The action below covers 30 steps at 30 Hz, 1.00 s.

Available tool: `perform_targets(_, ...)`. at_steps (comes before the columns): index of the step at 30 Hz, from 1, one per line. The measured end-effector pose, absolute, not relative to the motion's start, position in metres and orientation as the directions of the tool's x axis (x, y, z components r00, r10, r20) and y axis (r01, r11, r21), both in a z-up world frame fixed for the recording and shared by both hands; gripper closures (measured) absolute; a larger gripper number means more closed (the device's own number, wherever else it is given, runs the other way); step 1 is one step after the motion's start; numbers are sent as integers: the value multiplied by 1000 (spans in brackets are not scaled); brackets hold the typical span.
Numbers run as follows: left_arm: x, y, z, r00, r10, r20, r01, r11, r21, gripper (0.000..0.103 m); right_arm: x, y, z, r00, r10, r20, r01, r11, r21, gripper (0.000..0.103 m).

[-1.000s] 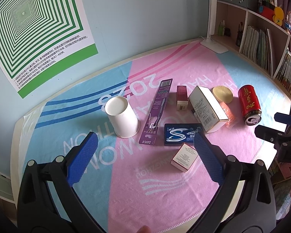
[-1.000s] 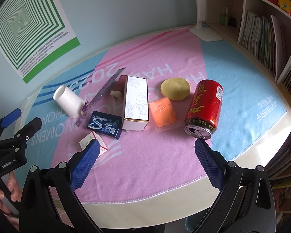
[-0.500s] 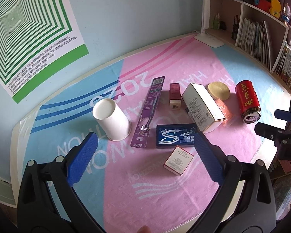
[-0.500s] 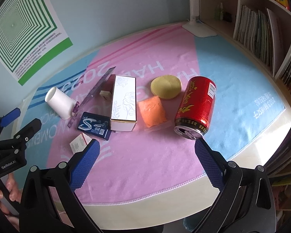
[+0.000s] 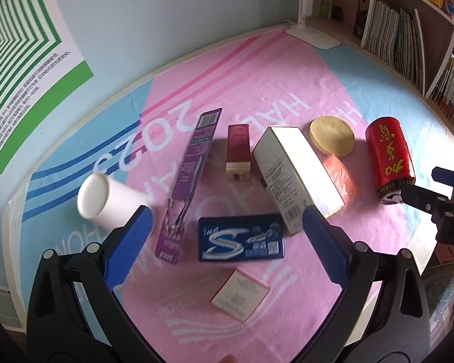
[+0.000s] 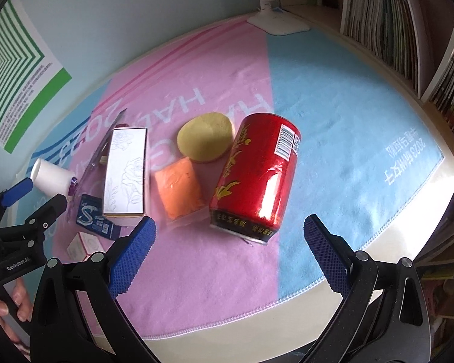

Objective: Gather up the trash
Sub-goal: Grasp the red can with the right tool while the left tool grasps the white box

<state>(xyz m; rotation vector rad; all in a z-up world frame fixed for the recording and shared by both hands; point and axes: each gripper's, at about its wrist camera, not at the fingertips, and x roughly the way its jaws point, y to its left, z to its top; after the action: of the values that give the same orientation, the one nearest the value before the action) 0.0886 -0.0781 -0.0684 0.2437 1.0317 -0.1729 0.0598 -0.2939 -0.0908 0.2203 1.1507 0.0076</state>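
Note:
Trash lies on a pink and blue cloth (image 5: 257,69). In the left wrist view I see a white paper cup (image 5: 106,204) on its side, a purple toothbrush pack (image 5: 190,178), a blue gum pack (image 5: 241,241), a small white box (image 5: 240,293), a dark red box (image 5: 238,148), a long white box (image 5: 296,178), a yellow disc (image 5: 331,136), an orange packet (image 5: 340,175) and a red can (image 5: 389,157). My left gripper (image 5: 227,248) is open above the gum pack. My right gripper (image 6: 228,252) is open, just in front of the red can (image 6: 257,175).
A white lamp base (image 5: 313,31) stands at the back of the table. Bookshelves (image 5: 408,30) line the right side. A green striped poster (image 5: 21,39) hangs on the wall at left. The table's front edge (image 6: 287,311) is close below the right gripper.
Both grippers have moved forward and down toward the table. The items look larger; the red can now sits close in front of the right gripper. Both stay open.

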Motion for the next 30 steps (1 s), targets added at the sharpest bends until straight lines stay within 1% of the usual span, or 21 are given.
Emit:
perform_targets(9,131,-104,-98,439,-17,-898,277,954,118,7,91,-320,-121,347,116,-931,172,968,185,6)
perform_targets(12,139,-110,-104,420,-35,-907,287,953,96,7,97,-325,-130,329,126,-936,183,964,195,6)
perform_targets(22,143,-132,-119,350,-107,-931,326,945,14,13,109,-325,-142,300,167,-939,185,956,229,8)
perform_targets(23,143,-134,-121,344,-113,-932,329,944,7,16,112,-324,-144,297,170,-940,184,955,231,10)
perform_targets(25,143,-137,-123,328,-134,-935,337,941,-17,20,114,-325,-148,279,193,-941,180,952,248,32)
perform_targets(26,144,-139,-125,316,-150,-937,341,940,-36,24,115,-324,-150,268,202,-942,180,950,255,33)
perform_targets(27,145,-140,-126,302,-164,-939,344,937,-53,26,115,-324,-150,270,195,-943,175,953,248,34)
perform_targets(28,146,-142,-129,280,-183,-942,348,934,-78,31,114,-324,-149,269,193,-944,171,955,244,34)
perform_targets(30,145,-145,-130,282,-178,-943,351,934,-72,31,113,-324,-149,272,197,-942,169,954,249,34)
